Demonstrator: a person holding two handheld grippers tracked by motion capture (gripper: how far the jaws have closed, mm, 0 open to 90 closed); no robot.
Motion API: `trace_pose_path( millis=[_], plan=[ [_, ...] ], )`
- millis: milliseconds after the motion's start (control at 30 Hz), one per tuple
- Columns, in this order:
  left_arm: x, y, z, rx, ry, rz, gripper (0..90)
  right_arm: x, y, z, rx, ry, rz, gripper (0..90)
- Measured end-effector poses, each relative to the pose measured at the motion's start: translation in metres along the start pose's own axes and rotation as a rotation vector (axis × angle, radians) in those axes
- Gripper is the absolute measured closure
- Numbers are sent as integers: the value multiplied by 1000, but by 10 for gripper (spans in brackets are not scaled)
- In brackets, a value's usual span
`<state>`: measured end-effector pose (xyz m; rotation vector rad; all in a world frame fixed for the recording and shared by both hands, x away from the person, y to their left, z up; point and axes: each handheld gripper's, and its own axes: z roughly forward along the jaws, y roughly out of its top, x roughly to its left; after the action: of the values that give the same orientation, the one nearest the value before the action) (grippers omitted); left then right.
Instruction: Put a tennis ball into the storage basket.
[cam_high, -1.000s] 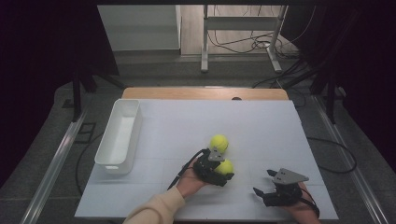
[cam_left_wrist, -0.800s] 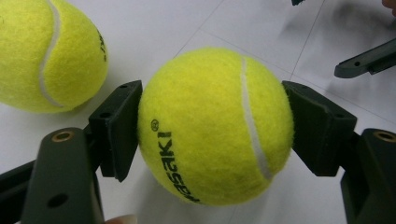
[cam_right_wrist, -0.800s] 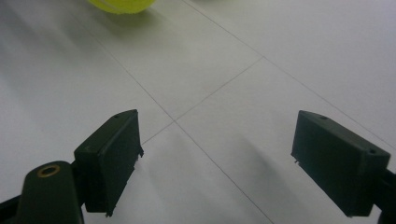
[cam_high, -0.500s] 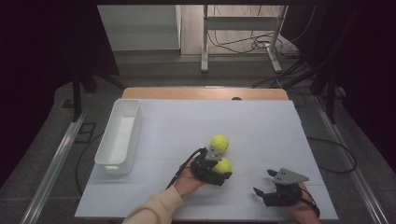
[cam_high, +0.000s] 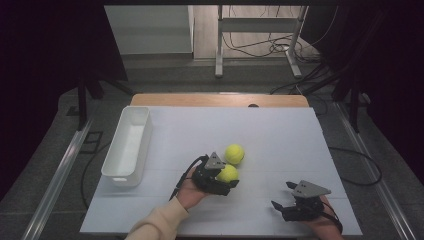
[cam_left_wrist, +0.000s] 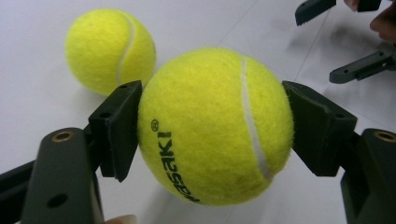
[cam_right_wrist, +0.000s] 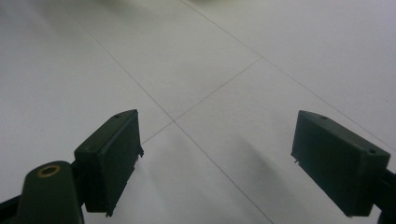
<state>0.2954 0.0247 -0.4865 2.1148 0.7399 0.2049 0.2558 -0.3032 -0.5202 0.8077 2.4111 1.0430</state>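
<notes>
The white surface (cam_high: 280, 135) carries everything, and the white bin (cam_high: 128, 145) serves as the landmark: a long, open-topped tub lying along the surface's left side, its inside bare white from wall to wall in the high view. To the right of the bin, near the middle of the surface, sits the left hand-held gripper (cam_high: 226, 176), held by a hand (cam_high: 189, 192) in a pale sleeve just below the bin's near end. Its jaws are pinching a yellow tennis ball (cam_left_wrist: 215, 126), one black pad pressed on each side of the ball, as the left gripper view shows plainly. A second tennis ball (cam_high: 234, 154) lies loose on the surface right beside the pinched one, a little farther from the person and equally far to the right of the bin. Well to the right of the bin, near the front edge, the right hand-held gripper (cam_right_wrist: 217, 163) has its jaws spread wide over bare surface with nothing between them.
</notes>
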Motion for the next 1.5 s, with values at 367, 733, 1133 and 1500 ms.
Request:
trace_pose_path(
  millis=[367,733,1133,1500],
  plan=[
    [12,-1,-16,-35,20,-34,257,0,0,0,-1,1,-1,164],
    [21,1,-31,-74,48,-53,258,0,0,0,2,-5,2,164],
    [30,1,-47,-119,83,-82,258,-1,0,0,6,-9,11,164],
    [41,3,-72,-192,128,-109,258,-1,-1,1,8,-9,11,165]
  ],
)
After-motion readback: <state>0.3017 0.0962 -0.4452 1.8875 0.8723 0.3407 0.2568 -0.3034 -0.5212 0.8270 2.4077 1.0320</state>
